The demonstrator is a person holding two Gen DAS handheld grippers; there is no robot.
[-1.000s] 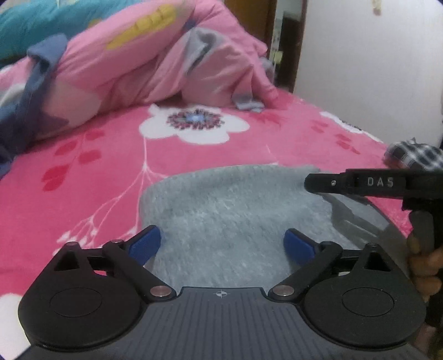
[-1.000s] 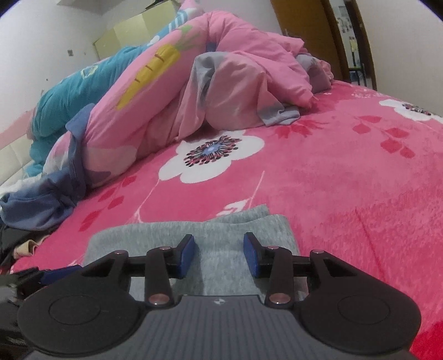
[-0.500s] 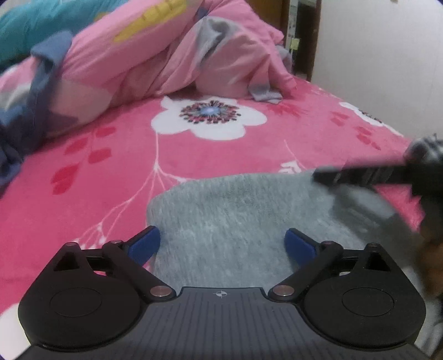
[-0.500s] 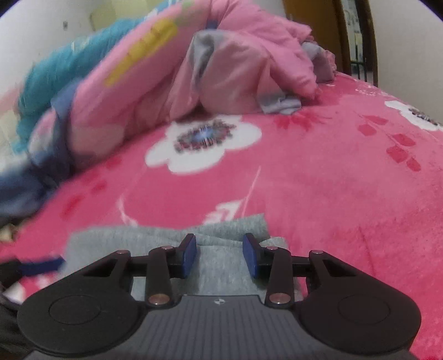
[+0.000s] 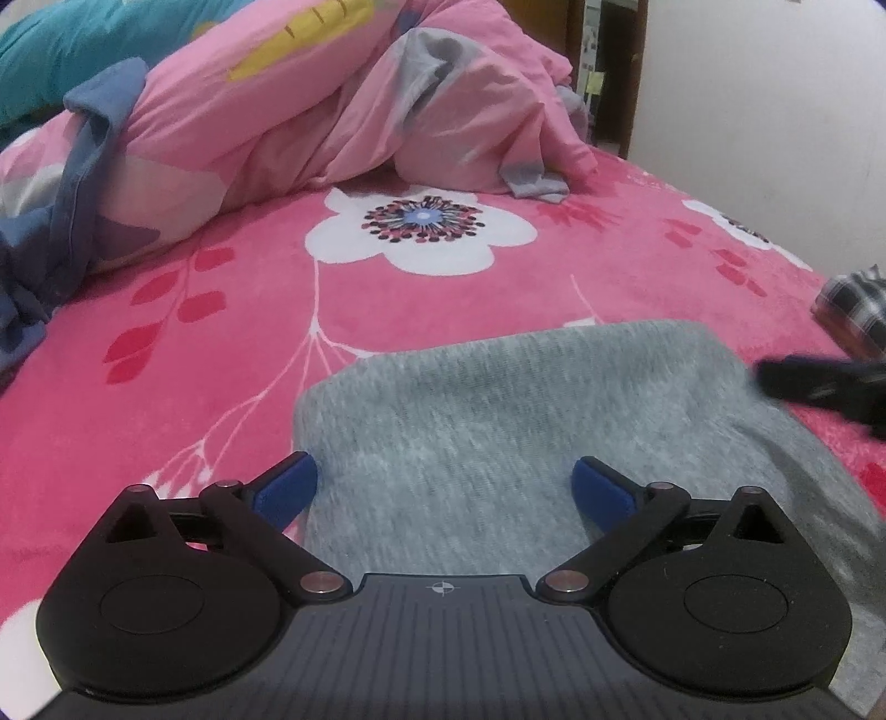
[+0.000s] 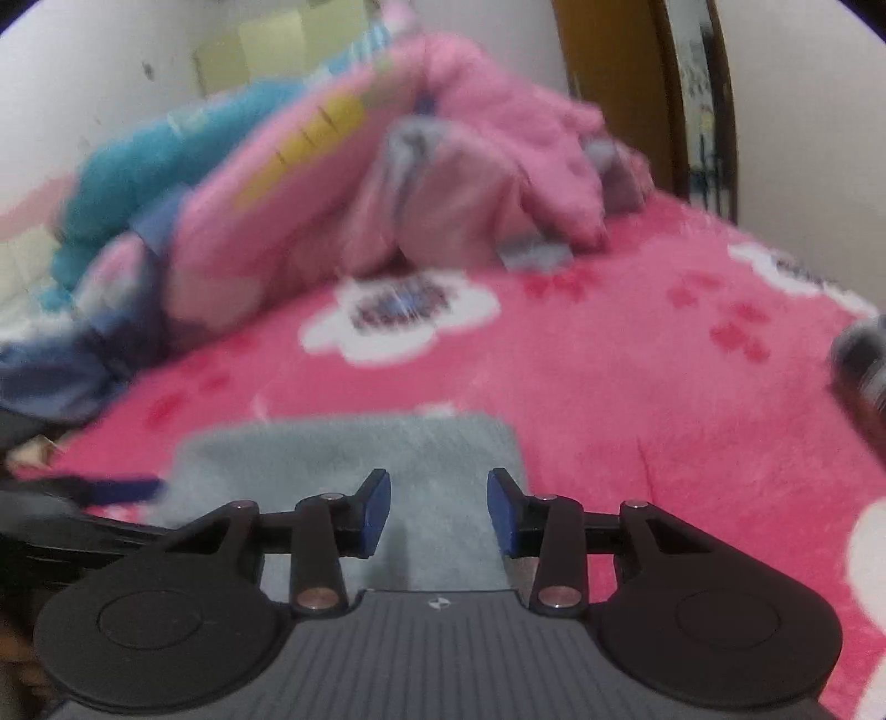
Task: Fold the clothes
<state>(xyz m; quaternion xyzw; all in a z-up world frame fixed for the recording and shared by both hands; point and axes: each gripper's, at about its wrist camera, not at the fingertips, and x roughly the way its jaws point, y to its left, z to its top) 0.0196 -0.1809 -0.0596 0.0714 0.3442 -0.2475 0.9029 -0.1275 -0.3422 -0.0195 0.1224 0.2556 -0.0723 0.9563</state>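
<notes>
A folded grey garment lies flat on the pink flowered bedspread. My left gripper hovers low over its near edge, open wide, with only the cloth lying beneath the blue pads. The right gripper shows as a dark blur at the garment's right edge. The right wrist view is smeared by motion. There the right gripper stands partly open above the grey garment, nothing pinched between its pads. A blue pad of the left gripper shows at the far left.
A heap of pink quilt with a teal blanket fills the back of the bed. A blue denim piece hangs at the left. A black-and-white checked cloth lies at the right edge, near a white wall and a doorway.
The right gripper has drawn away from over the garment toward its right edge, and its view has swung and blurred. The left gripper has tipped slightly; the garment lies as before.
</notes>
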